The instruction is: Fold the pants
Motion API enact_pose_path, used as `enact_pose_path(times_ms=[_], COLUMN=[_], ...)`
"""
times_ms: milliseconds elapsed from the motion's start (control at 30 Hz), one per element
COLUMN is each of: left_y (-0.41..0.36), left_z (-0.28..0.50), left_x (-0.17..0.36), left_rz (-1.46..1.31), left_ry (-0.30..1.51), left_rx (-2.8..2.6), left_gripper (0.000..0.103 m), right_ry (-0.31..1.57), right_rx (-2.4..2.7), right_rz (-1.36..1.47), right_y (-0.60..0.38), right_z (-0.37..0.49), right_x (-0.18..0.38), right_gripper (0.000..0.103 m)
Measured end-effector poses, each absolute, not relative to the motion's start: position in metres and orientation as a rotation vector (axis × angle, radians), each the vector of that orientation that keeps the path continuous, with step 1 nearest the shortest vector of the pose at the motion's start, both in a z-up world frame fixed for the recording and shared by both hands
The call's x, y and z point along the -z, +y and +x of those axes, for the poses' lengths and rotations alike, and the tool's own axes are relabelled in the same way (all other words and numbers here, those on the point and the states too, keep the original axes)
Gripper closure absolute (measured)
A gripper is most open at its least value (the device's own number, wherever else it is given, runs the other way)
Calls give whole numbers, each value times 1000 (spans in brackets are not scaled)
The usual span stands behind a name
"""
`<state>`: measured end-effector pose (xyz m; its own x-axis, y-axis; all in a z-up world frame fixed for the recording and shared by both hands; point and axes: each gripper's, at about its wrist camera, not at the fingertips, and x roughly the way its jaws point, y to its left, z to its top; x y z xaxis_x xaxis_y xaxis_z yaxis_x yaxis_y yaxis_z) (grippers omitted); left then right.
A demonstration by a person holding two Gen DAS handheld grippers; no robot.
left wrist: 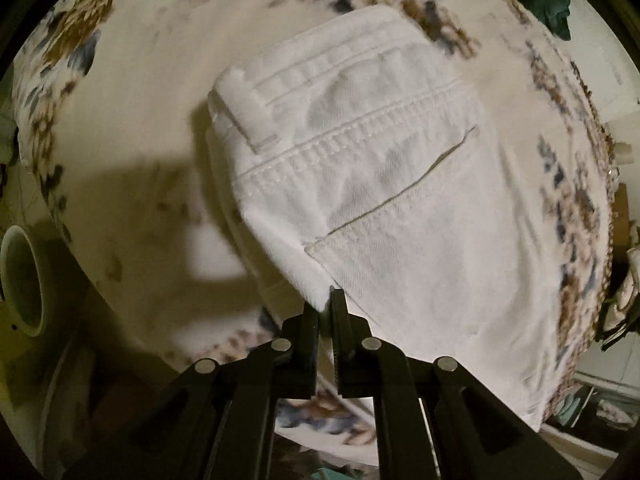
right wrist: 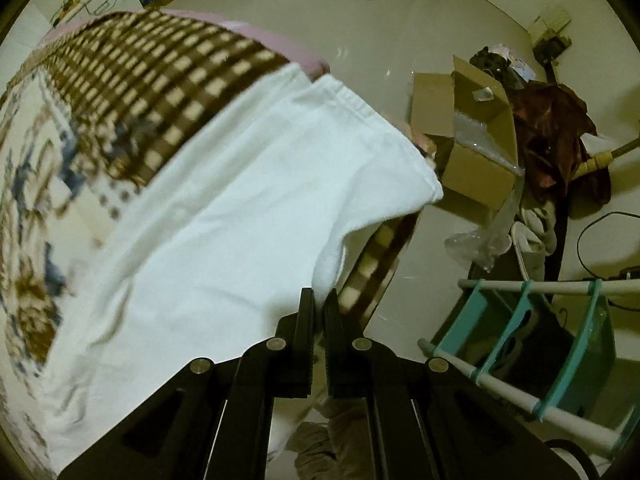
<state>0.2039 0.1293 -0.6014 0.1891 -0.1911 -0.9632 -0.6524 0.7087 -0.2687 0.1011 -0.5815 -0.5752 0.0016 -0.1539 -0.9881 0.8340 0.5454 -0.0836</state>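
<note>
White pants (left wrist: 384, 184) lie on a floral bedspread (left wrist: 140, 92), waistband end far, back pocket up. My left gripper (left wrist: 326, 300) is shut on the near edge of the pants beside the pocket and lifts it slightly. In the right wrist view the pants' leg end (right wrist: 248, 208) lies over the bed's edge, its hem hanging past the checked border (right wrist: 160, 92). My right gripper (right wrist: 319, 300) is shut on the near edge of that leg cloth.
A white cup (left wrist: 24, 280) stands left of the bed. Dark green cloth (left wrist: 548, 0) lies at the far right. On the floor are cardboard boxes (right wrist: 472, 136), dark red clothes (right wrist: 560, 136), plastic wrap and a teal rack (right wrist: 532, 344).
</note>
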Motion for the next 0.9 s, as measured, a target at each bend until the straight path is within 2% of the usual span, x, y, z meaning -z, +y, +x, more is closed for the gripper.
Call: enact_pose_path(times_ms=[100,233,300,367,400,467,500,533,600,633,833,900], left_y=[122,113,106,97,90,77,65,54,22,15,-57,-86], left_z=[200,198,197,194,192,190,192,195,210,213,259,270], left_x=[602,590,580,565,554,537,528,521,510,509,517,521], left_rz=[-723,-690,-652,-660,-653,-630,-611,-591,-538,-515,-348,-306], left_ry=[1382,1401,1429,1415,1397,1362,1336,1322,1292,1285,1241,1228], left_rx=[-365,-390,-426,-420,-416,-405,-390,-378,-330,-311,-193,-153], left_gripper=[98,92,90,90,88,79,68,51,29,27,26,26], right_ry=[1366,1410,1450,1441,1421,1359,1327,1302,1275,1272,1330,1377], right_rx=[856,810,773,752,752,751,751,749,737,732,650,643], right_rz=[660,735,794,841,850,844,831,818,779,747,619,573], right_y=[-585,-597,-608,-622,-630,-648,-657,-667,-687,-695,-741,-748], right_z=[98,86,79,66,61,54,54,56,67,78,157,171], right_x=[587,600,608,605,599,582,573,567,562,561,593,607], right_gripper=[99,97,84,59,55,53,51,46,44,44,44,47])
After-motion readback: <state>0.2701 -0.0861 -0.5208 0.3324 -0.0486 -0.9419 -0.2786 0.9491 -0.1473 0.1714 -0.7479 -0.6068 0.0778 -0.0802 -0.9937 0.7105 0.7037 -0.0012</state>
